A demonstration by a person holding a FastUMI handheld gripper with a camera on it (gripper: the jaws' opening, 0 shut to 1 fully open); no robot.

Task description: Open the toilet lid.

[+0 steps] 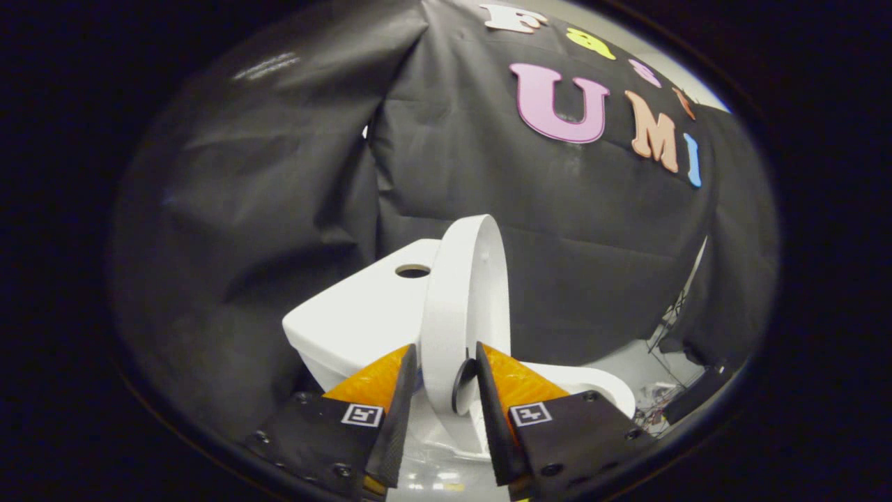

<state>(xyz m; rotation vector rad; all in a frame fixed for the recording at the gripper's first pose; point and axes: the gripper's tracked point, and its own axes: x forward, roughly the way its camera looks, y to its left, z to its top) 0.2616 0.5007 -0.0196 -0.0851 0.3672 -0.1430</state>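
The toilet lid (465,293) stands nearly upright, edge-on between the fingers of the gripper (446,373), which appear clamped on its rim; the tank (369,307) lies just behind it, left, the bowl rim (592,387) right

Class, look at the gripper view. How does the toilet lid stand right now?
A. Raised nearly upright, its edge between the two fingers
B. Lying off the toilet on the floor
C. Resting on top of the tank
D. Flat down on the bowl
A: the lid stands raised on edge in front of the tank, and its lower edge sits between the gripper fingers, above the bowl.
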